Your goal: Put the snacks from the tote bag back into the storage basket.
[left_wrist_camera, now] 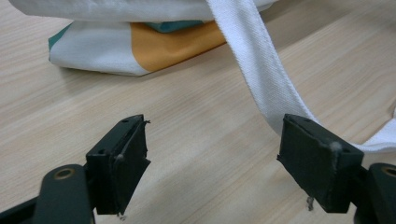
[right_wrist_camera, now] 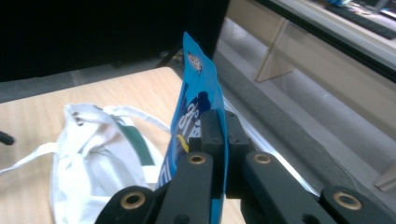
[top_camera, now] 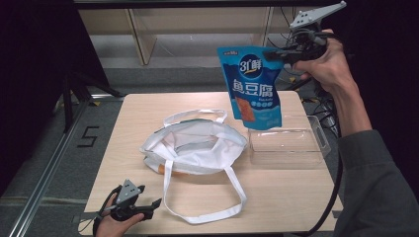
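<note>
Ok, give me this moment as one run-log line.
right gripper: shut on blue snack pouch, held up above clear tray | left gripper: open, beside bag strap | white tote bag: flat on table

Blue snack pouch hangs upright, pinched at top corner, above clear tray.
</note>
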`<control>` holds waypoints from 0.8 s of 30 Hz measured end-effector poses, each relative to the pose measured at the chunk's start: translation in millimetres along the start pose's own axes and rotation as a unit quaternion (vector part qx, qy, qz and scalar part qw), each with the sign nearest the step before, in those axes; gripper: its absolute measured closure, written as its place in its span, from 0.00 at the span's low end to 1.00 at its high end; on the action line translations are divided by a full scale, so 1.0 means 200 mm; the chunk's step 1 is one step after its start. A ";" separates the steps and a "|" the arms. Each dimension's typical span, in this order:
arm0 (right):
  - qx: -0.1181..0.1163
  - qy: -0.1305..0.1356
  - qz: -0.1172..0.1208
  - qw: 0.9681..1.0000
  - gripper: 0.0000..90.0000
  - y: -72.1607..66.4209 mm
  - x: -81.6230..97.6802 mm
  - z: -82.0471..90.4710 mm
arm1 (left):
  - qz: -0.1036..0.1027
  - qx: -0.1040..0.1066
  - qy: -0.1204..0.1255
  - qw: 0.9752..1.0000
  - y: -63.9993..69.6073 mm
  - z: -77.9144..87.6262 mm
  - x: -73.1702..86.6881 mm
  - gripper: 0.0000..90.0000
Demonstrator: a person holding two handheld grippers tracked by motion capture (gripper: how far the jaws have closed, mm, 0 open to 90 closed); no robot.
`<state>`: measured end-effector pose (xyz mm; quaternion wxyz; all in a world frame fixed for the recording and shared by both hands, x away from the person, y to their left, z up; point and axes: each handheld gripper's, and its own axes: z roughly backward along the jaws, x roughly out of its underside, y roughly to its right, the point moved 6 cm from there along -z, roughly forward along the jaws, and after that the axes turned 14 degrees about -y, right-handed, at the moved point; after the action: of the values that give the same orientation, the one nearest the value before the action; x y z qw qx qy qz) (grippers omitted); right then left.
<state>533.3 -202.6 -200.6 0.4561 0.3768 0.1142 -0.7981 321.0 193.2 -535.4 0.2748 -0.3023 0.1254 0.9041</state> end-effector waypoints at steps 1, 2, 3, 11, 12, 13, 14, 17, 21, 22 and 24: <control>0.000 0.000 -0.001 1.000 1.00 0.02 0.03 0.01 | -0.001 -0.001 -0.003 1.000 0.00 0.00 0.00 0.25; 0.000 0.000 -0.001 1.000 1.00 0.02 0.03 0.01 | 0.000 -0.001 -0.002 1.000 0.00 0.00 0.00 0.25; 0.001 0.001 -0.003 1.000 1.00 0.03 0.05 0.01 | -0.011 -0.005 -0.011 1.000 -0.01 0.01 0.01 0.25; 0.009 0.003 -0.024 1.000 1.00 0.11 0.18 0.03 | 0.003 -0.008 -0.008 1.000 -0.01 0.00 0.01 0.25; 0.011 0.005 -0.026 1.000 1.00 0.11 0.19 0.03 | -0.016 -0.009 -0.018 1.000 -0.02 0.01 0.01 0.25; 0.014 0.008 -0.031 0.999 1.00 0.12 0.20 0.03 | -0.012 -0.008 -0.017 1.000 -0.02 0.01 0.01 0.25; 0.017 0.006 -0.033 0.999 1.00 0.13 0.22 0.04 | -0.013 -0.008 -0.017 1.000 -0.02 0.01 0.01 0.25; 0.021 0.004 -0.033 0.999 1.00 0.16 0.25 0.04 | -0.013 -0.007 -0.018 1.000 -0.02 0.01 0.02 0.25; 0.016 -0.006 -0.030 0.999 1.00 0.18 0.28 0.03 | -0.011 -0.007 -0.018 1.000 -0.02 0.01 0.02 0.25; 0.021 0.001 -0.032 0.999 1.00 0.18 0.29 0.02 | -0.011 -0.008 -0.017 1.000 -0.02 0.01 0.01 0.25; 0.015 -0.001 -0.037 0.999 1.00 0.19 0.32 0.00 | -0.012 -0.006 -0.019 1.000 -0.02 0.01 0.02 0.25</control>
<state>544.3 -264.2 -238.9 0.4212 0.3782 0.1158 -0.8162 319.8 198.2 -535.9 0.2859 -0.2886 0.1111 0.9070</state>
